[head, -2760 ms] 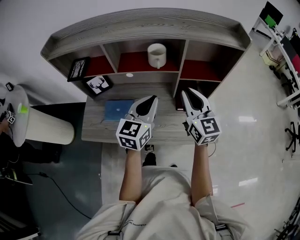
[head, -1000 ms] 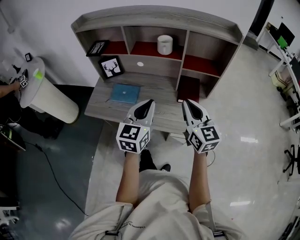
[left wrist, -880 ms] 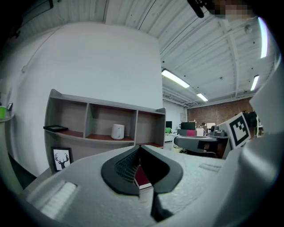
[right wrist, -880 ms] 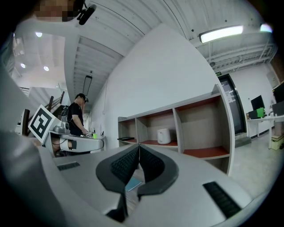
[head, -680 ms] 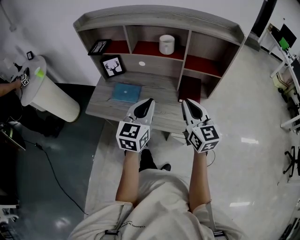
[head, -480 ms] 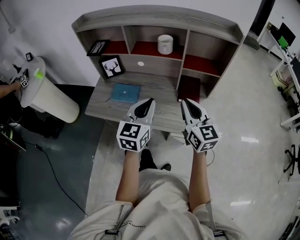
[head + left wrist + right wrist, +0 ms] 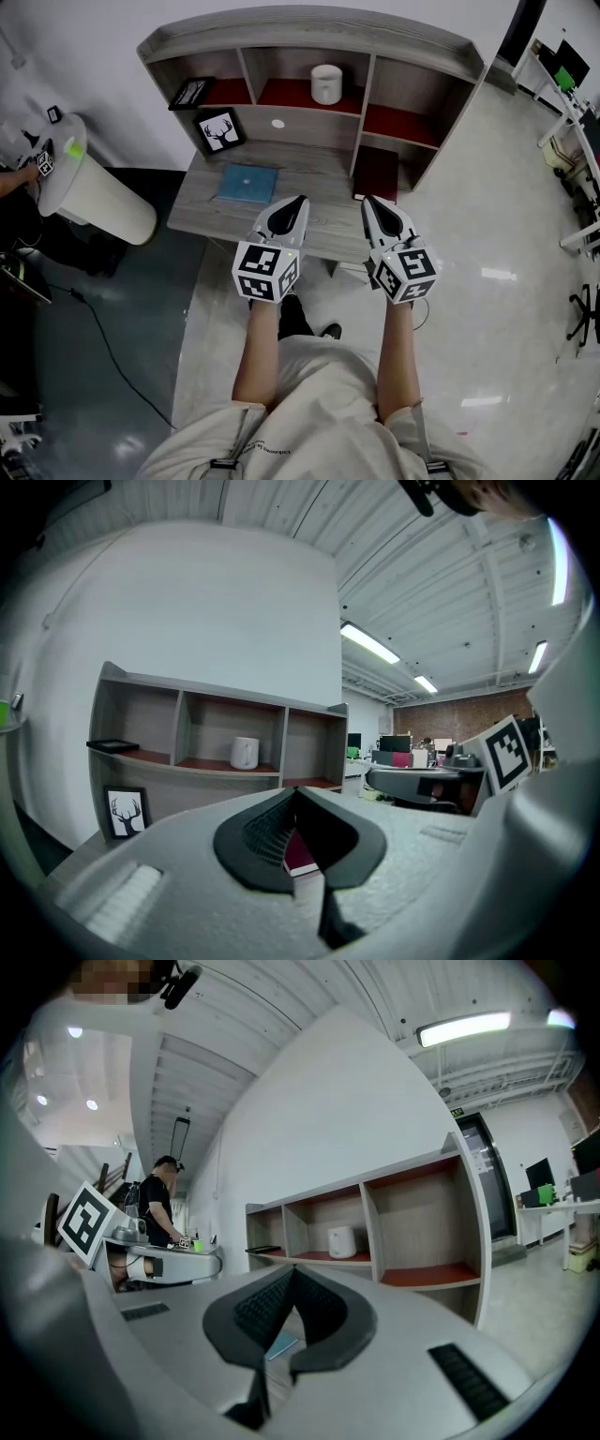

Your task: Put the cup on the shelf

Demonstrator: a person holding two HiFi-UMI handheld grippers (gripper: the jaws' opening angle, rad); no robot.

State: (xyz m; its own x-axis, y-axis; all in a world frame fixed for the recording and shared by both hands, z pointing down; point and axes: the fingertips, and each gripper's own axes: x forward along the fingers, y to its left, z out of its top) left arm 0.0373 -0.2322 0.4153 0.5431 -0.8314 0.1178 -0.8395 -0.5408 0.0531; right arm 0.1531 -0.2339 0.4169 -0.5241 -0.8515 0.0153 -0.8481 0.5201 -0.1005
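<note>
Cup stands upright in the middle bay of the shelf, upper centre of the frame: plain white with a small handle. It looks like glazed ceramic, so probably stiff, light, slippery and breakable, and best pinched across the rim. Left tongs and right tongs are both closed and empty, over the tabletop near its edge.

1. The left gripper is held out ahead of the torso and points forward. Its jaws meet at the tips with nothing between them.
2. The right gripper is near it, level and roughly parallel. Its jaws are likewise together and empty.
3. The bare left forearm and right forearm reach forward side by side.
</note>
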